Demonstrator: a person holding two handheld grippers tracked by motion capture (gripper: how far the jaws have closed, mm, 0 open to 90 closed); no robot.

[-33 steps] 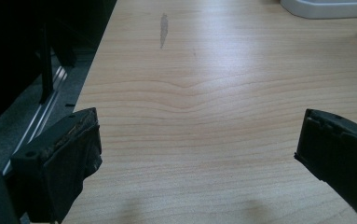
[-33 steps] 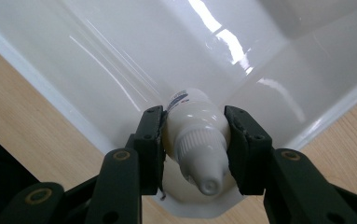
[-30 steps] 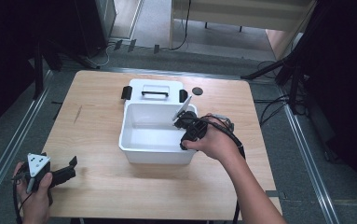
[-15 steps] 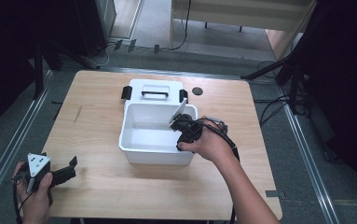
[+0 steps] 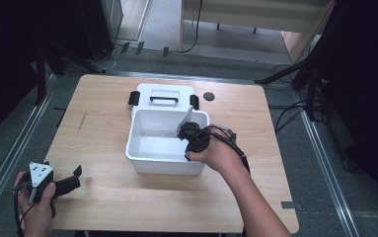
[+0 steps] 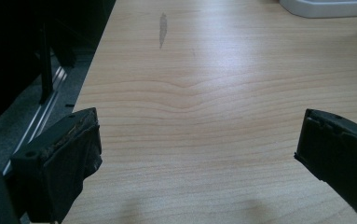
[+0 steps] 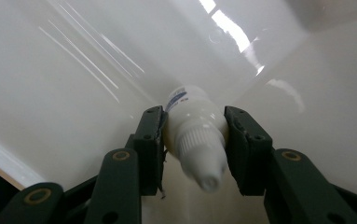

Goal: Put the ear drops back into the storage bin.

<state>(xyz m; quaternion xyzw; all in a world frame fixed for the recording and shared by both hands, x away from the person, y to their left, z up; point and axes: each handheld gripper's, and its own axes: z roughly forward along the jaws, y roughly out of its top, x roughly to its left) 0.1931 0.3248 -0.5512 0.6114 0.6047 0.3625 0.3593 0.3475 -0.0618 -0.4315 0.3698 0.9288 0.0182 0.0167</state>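
- Since the earlier frames, the right gripper (image 5: 185,132) is sitting slightly lower and nearer the front wall of the white bin (image 5: 142,157); the left gripper (image 5: 70,181) is resting unchanged, well to the front-left of the bin.
- Right gripper is clamping a small white bottle (image 7: 195,135) between its pads, gripping at the neck just behind the ribbed cap, cap end pointing back toward the camera.
- Bottle is hanging inside the bin, close to an inner wall; whether it is touching the floor of the bin, I cannot tell.
- Left gripper (image 6: 199,154) is standing wide, nothing between its jaws, bare table (image 6: 204,84) beneath.
- Lid (image 5: 162,96) with black handle is lying just behind the bin.
- Judgement: step in hand is setting the bottle down in the bin. To do it well: keep lowering until the bottle is resting on the floor, keep it off the wall, then open the jaws and withdraw straight up so the pads are not dragging it.
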